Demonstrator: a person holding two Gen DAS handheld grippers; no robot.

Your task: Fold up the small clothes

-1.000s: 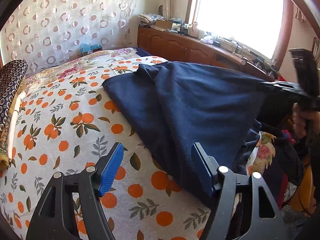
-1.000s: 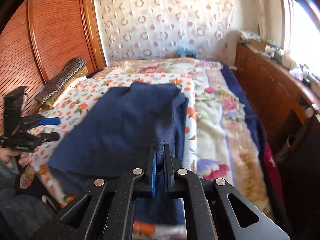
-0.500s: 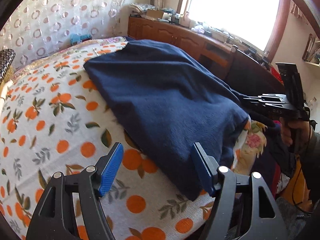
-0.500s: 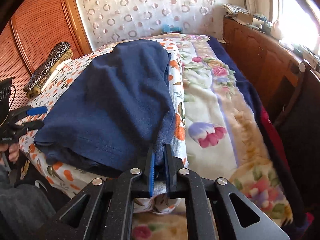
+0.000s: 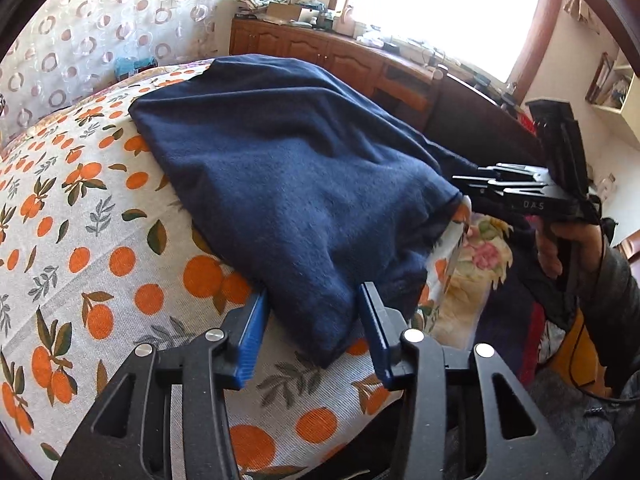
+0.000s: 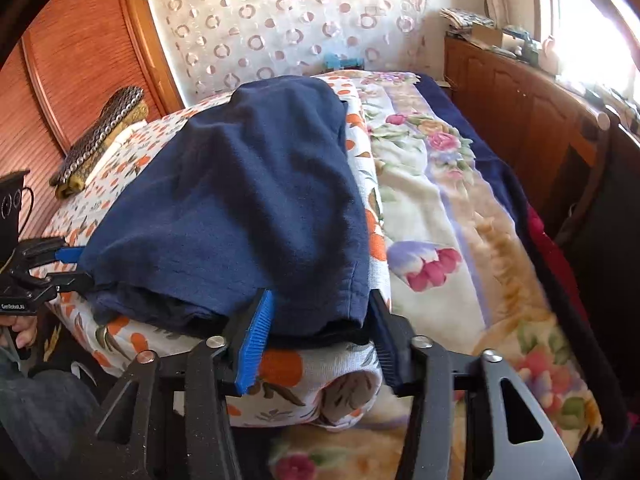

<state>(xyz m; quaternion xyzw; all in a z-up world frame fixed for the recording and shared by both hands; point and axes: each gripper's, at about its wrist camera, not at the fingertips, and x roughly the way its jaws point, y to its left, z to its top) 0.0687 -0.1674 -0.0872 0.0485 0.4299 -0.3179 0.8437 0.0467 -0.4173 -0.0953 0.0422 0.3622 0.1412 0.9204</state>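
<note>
The navy garment is lying folded on the bed — left claw closing around its 6 o'clock corner, right claw opening, both pads apart.

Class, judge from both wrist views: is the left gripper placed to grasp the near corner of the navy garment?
Probably yes: the left gripper has been closing, its jaws already straddle the navy garment corner, nothing between.

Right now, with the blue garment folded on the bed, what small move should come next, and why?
Probably close the left gripper on the near corner of the garment. Its jaws have just been closing around that corner, while the right gripper has just been opening, releasing its edge.
</note>
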